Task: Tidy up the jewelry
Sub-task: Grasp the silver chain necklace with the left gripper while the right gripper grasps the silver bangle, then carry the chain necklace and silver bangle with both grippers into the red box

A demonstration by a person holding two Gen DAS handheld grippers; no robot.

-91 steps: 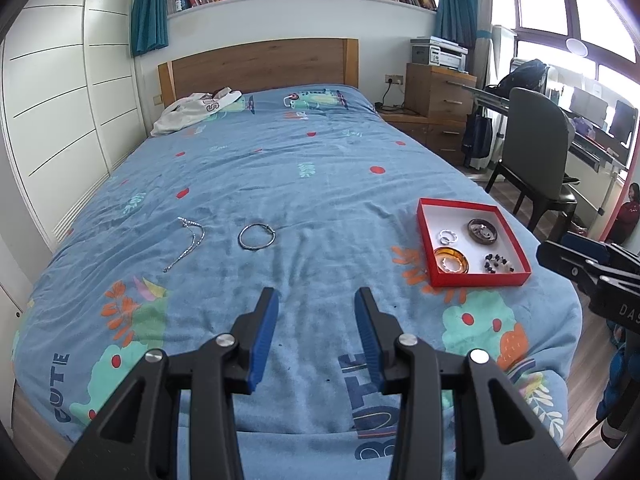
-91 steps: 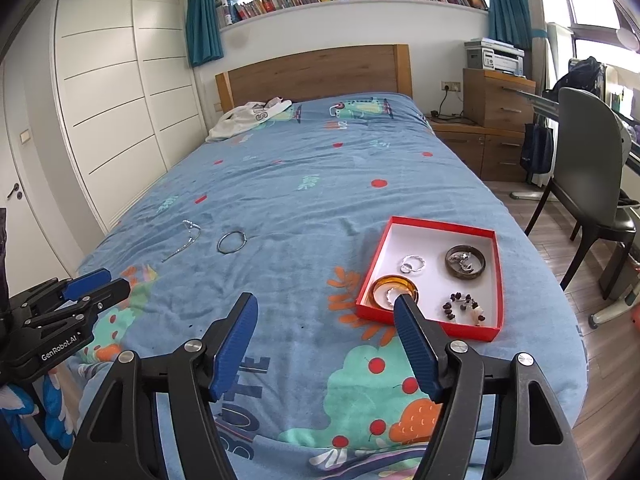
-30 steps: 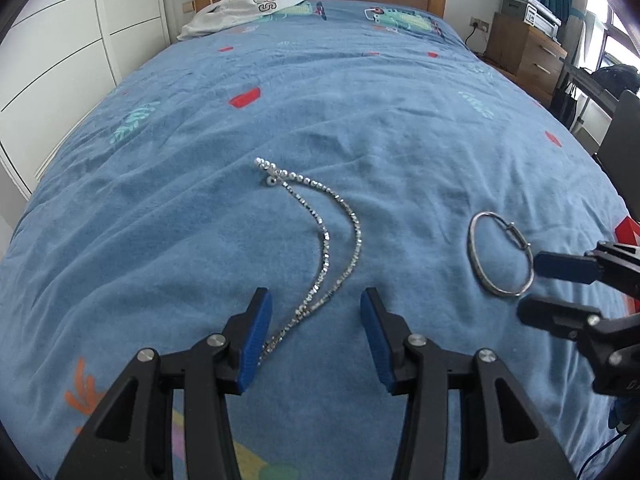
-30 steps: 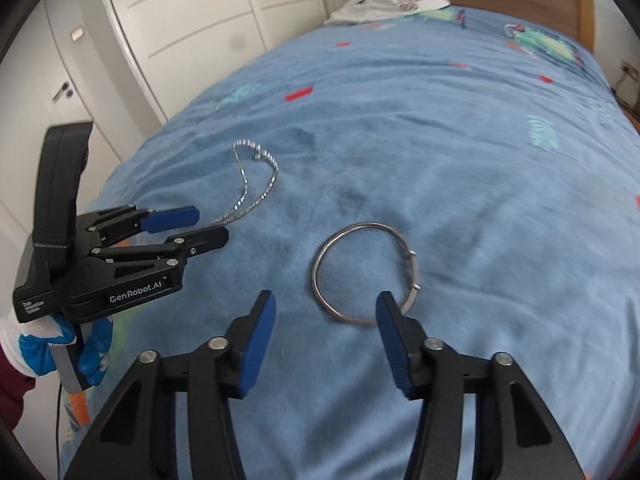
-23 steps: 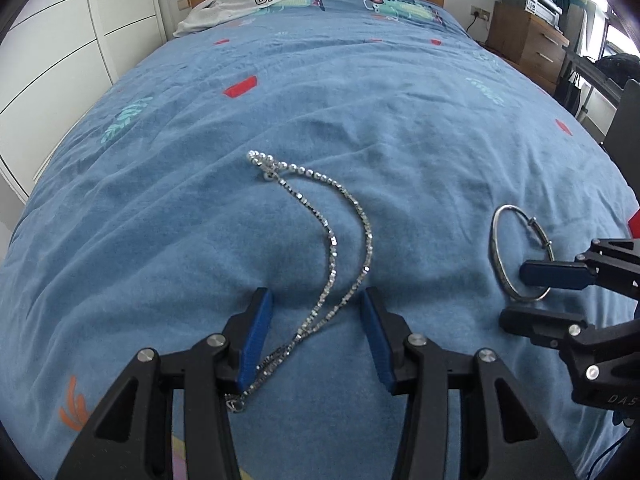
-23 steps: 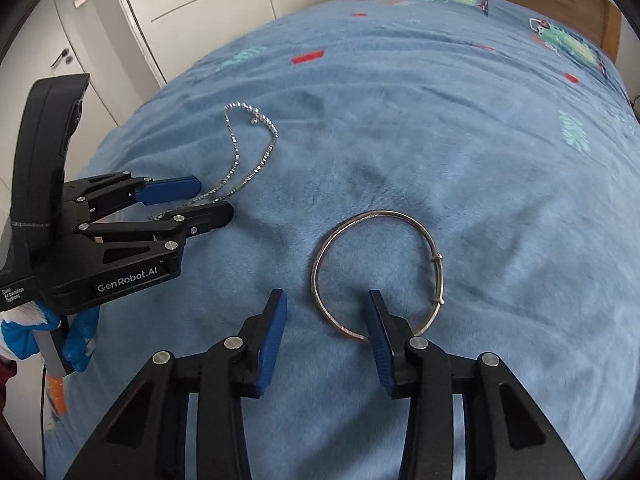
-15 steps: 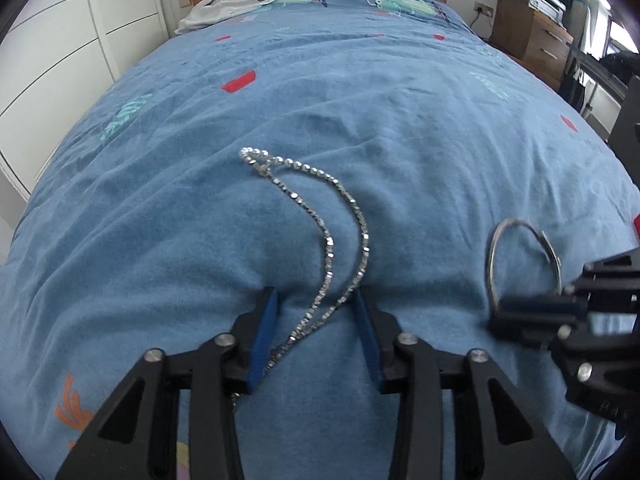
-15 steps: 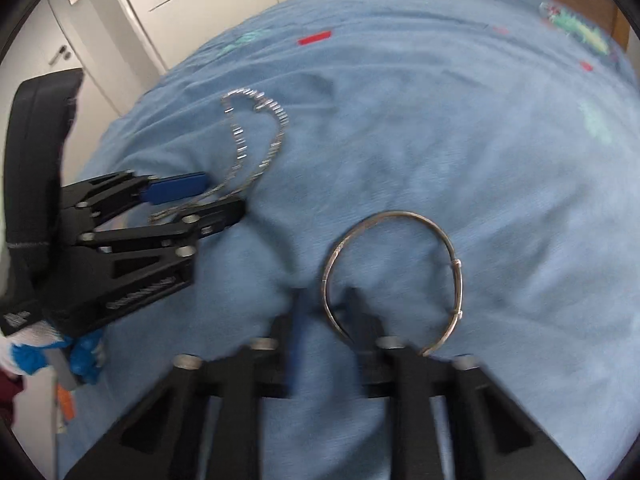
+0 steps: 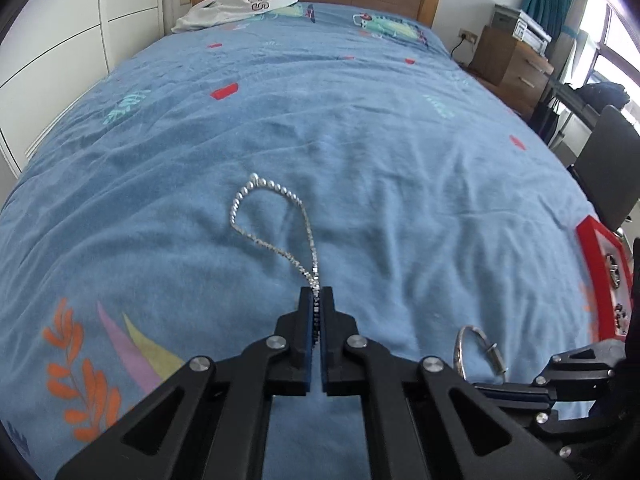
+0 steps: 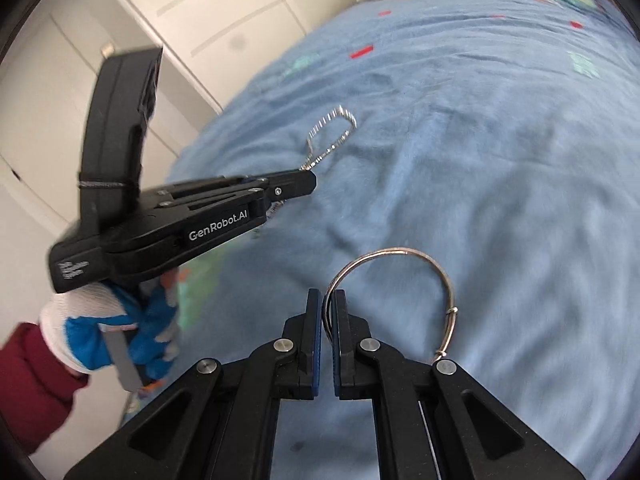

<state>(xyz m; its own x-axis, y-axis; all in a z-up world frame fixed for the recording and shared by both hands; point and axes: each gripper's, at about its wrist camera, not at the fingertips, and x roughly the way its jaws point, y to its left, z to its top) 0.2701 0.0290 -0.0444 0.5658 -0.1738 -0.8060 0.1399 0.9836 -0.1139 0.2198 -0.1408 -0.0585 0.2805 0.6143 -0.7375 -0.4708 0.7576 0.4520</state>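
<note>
A silver beaded necklace (image 9: 276, 216) loops across the blue bedspread, and my left gripper (image 9: 316, 294) is shut on its near strands. The right wrist view shows that left gripper (image 10: 308, 182) from the side, with the necklace (image 10: 334, 130) trailing off its tip. My right gripper (image 10: 327, 300) is shut on the near rim of a silver bangle (image 10: 400, 280), which stands tilted up off the cover. In the left wrist view the bangle (image 9: 470, 344) appears at the lower right beside the right gripper's black fingers (image 9: 520, 394).
A red tray (image 9: 596, 264) with several pieces of jewelry sits at the bed's right edge. White clothing (image 9: 236, 8) lies by the wooden headboard. White wardrobe doors (image 10: 224, 12) run along the left. A gloved hand (image 10: 116, 332) and dark red sleeve hold the left gripper.
Both grippers have closed: the left on the necklace strands, the right on the bangle's rim. The bangle now tilts up, and the necklace loop has been drawn narrower.
</note>
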